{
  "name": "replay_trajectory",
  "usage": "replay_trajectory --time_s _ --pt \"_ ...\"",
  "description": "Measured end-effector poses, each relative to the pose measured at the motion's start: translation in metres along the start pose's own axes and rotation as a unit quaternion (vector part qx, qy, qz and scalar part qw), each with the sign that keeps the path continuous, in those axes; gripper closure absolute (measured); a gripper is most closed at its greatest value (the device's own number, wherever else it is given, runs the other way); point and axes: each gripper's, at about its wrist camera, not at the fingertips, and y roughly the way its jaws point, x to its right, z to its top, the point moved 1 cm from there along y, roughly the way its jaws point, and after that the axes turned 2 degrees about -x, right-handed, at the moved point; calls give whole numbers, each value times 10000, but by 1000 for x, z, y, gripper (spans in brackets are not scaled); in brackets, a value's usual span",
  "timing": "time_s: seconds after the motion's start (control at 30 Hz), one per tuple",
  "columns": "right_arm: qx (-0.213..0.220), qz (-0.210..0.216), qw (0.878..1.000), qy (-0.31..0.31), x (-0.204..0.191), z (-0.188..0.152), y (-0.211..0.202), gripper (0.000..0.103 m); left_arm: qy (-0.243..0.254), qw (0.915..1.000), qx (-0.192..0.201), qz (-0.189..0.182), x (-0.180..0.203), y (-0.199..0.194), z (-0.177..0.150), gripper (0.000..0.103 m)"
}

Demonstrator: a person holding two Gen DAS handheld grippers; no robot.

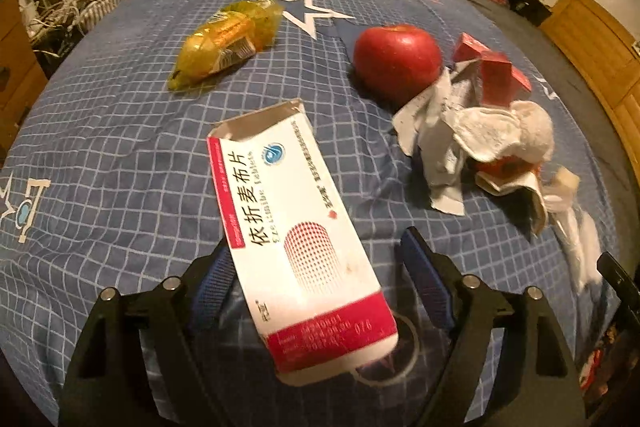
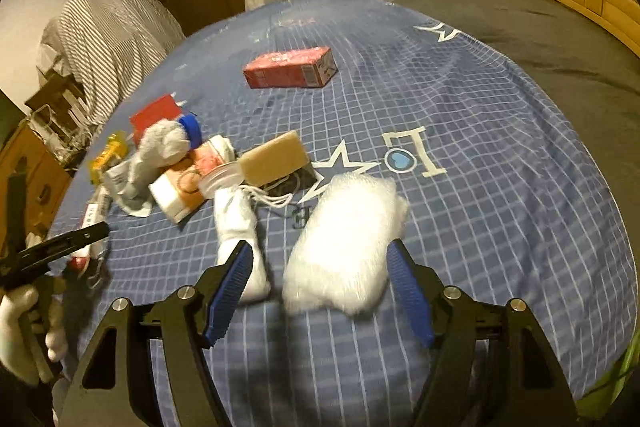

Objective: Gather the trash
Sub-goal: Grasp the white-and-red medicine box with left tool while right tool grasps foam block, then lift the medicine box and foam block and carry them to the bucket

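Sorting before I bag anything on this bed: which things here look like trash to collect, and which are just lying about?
Likely trash:
- opened medicine box
- crumpled paper and tissues
- yellow wrapper
- white plastic wad

Probably just lying about:
- red apple
- sealed-looking red carton
- striped shirt
- blue checked bedsheet

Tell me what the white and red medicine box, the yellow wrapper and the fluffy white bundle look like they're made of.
The medicine box looks like thin printed cardboard, smooth, with a torn open end showing a grey inside. The yellow wrapper seems to be glossy see-through plastic film, crinkled and catching light. The fluffy white bundle looks like soft foam netting or bubble wrap; the picture is too blurred to tell which.
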Motion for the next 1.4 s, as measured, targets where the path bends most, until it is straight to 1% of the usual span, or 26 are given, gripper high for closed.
replay_trajectory --time_s 0.07,0.1,0.17,0.2,0.27,0.37,0.43,0.53,0.67,0.7,0.77,0.9,0.97,1.13,1.27,1.4 --pt "-47 -107 9999 -33 -2 4 7 33 18 9998 72 209 -1 1 1 43" --pt "-93 -209 9997 -80 -3 6 11 35 22 9996 99 245 -3 0 1 45" --pt "-120 -382 9991 -164 -3 6 16 41 -8 9997 151 204 -8 -1 0 47" --pt "-126 -464 9987 -190 -2 6 18 47 -5 9997 174 190 -10 -2 -1 48" --pt "-150 -456 9987 -157 1 6 23 48 44 9996 226 188 -12 -3 -4 50" --pt "-69 -546 9982 -244 1 5 25 51 33 9995 291 142 -15 -7 -8 52" --pt "112 -595 9978 -271 -2 2 18 52 62 9992 352 156 -18 -12 -13 53" --pt "512 -684 9954 -427 -10 -1 -2 52 89 9982 557 218 -20 -23 -19 53" --pt "1212 -685 9882 -641 -35 -2 -42 52 199 9946 992 208 -18 -52 -30 53" --pt "1325 -653 9868 -665 -41 -3 -50 52 216 9936 1089 183 -15 -59 -31 53" --pt "1629 -544 9821 -774 -59 -6 -71 52 258 9904 1355 125 -9 -79 -36 53" --pt "2063 -341 9720 -1067 -94 -8 -103 52 324 9820 1861 -14 3 -118 -43 53" --pt "2239 -253 9668 -1202 -110 -9 -117 52 394 9756 2156 -88 13 -139 -48 53" --pt "2593 -129 9541 -1490 -146 -9 -149 51 576 9622 2655 -188 31 -175 -57 53" --pt "2846 -44 9460 -1549 -162 -12 -171 51 663 9550 2885 -194 37 -191 -59 53" --pt "2988 -74 9402 -1636 -172 -15 -185 51 618 9515 3004 -226 35 -201 -59 53"
